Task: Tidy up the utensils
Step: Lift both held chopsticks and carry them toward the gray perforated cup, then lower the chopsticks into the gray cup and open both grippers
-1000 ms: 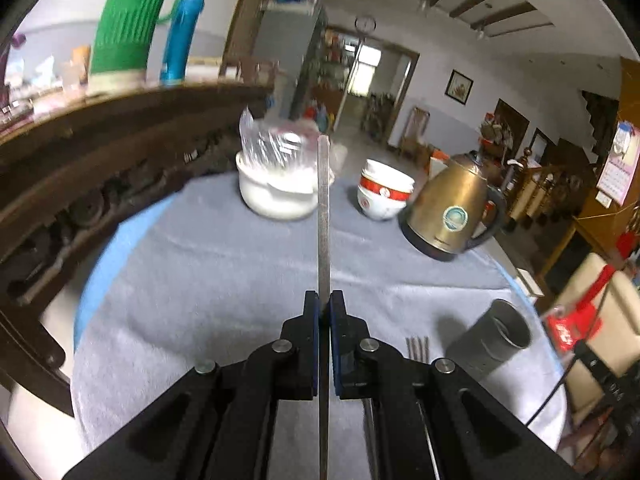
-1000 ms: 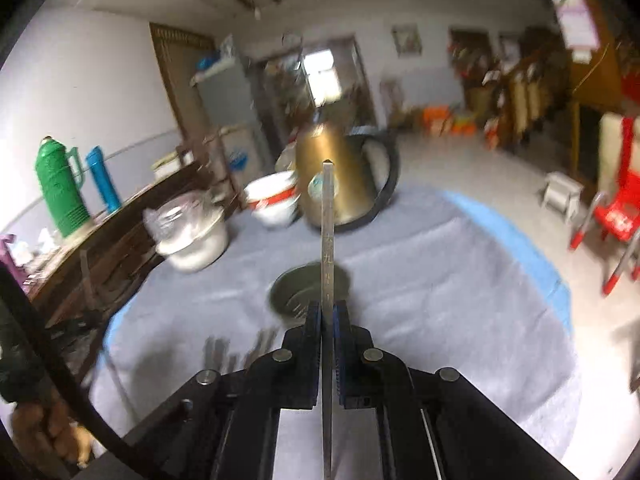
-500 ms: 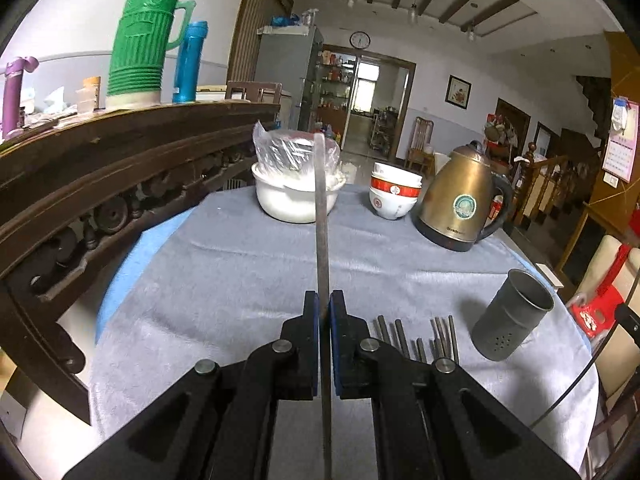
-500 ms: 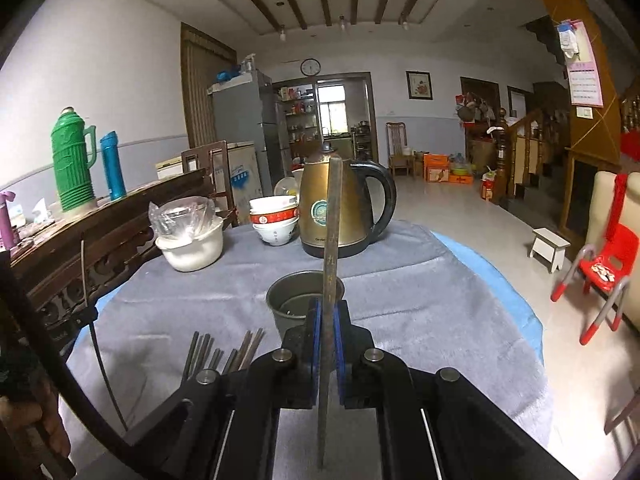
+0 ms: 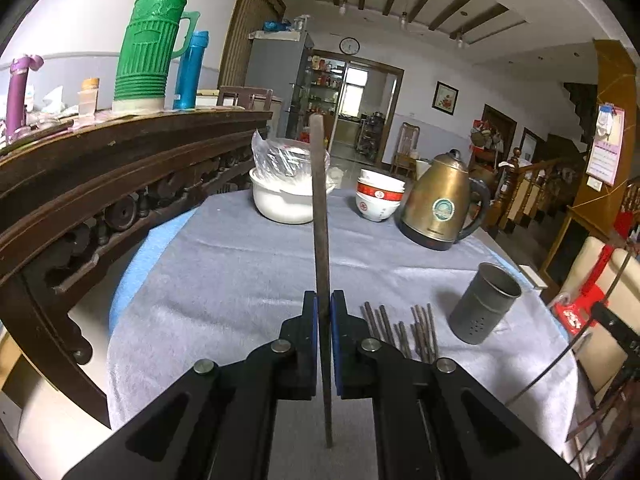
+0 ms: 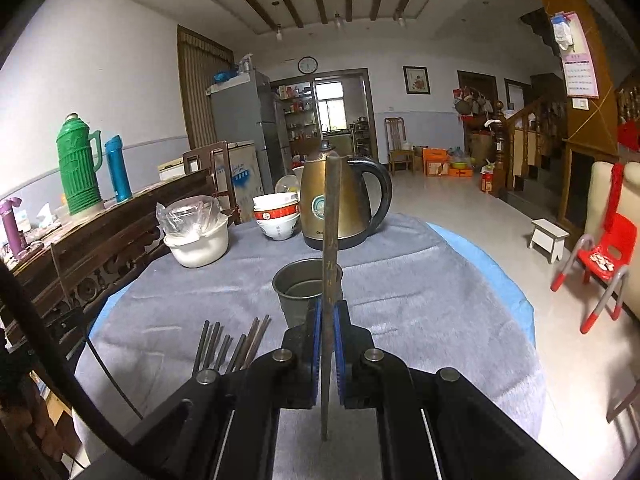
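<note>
Two hand-held grippers hover above a round tabletop [image 5: 224, 264] covered in grey cloth. The left gripper [image 5: 324, 312] has its blue-padded jaws pressed against a single chopstick [image 5: 320, 216], which runs up between them and points away, gripped partway along. The right gripper [image 6: 328, 316] is likewise clamped on its own chopstick [image 6: 331, 220], held upright in line with the metal cup [image 6: 306, 286] just beyond its fingertips. This alignment suggests the right chopstick is meant to go into the cup next.

The other chopsticks [image 5: 404, 328] lie loose in a small bundle on the cloth near the front edge of the tabletop, just beside the cup. Each gripper appears to take one stick at a time, since the thin sticks are easiest to pinch singly.

Toward the far edge stand a white pot [image 5: 282, 204] covered in plastic, stacked bowls [image 5: 378, 200] and a brass-coloured kettle [image 5: 440, 206], well apart from the work.
</note>
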{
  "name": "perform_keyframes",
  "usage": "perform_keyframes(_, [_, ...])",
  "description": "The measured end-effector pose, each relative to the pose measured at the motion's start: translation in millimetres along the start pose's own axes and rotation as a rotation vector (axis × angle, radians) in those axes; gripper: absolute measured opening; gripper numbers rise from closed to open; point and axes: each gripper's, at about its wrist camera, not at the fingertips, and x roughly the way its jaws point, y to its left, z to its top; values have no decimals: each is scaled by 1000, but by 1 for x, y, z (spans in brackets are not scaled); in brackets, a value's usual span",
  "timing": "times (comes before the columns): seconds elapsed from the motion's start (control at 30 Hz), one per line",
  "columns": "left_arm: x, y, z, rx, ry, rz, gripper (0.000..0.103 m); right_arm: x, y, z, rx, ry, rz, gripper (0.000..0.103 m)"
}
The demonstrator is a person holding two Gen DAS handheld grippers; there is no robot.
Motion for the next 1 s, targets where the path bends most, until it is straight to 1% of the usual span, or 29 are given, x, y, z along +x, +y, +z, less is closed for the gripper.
perform_keyframes(0.13, [-1, -2, 5, -18, -2, -17, 6, 0, -4, 2, 19, 2, 5, 6])
perform_keyframes(0.23, [-3, -3, 15, -43, -14, -36, 6, -4, -7, 7, 26, -19, 6, 6])
perform_keyframes(0.33, [-2, -7, 29, -77, -27, -71, 6, -8, -11, 17, 43, -42, 16, 6])
perform_keyframes(0.47, [3, -21, 54, -130, -41, -154, 6, -20, -16, 36, 62, -105, 33, 6])
perform_keyframes(0.63, [17, -55, 91, -175, -64, -272, 6, -31, -21, 70, 83, -197, 59, 6])
perform_keyframes(0.7, [24, -72, 104, -169, -78, -299, 6, -28, -23, 83, 92, -214, 72, 6])
perform_keyframes(0.8, [45, -98, 115, -167, -61, -343, 6, -18, -26, 99, 102, -238, 84, 6])
perform_keyframes(0.87, [58, -114, 119, -159, -51, -354, 6, -5, -28, 109, 114, -237, 96, 6])
perform_keyframes(1.0, [87, -145, 120, -130, -24, -370, 6, 24, -30, 115, 124, -210, 98, 6])
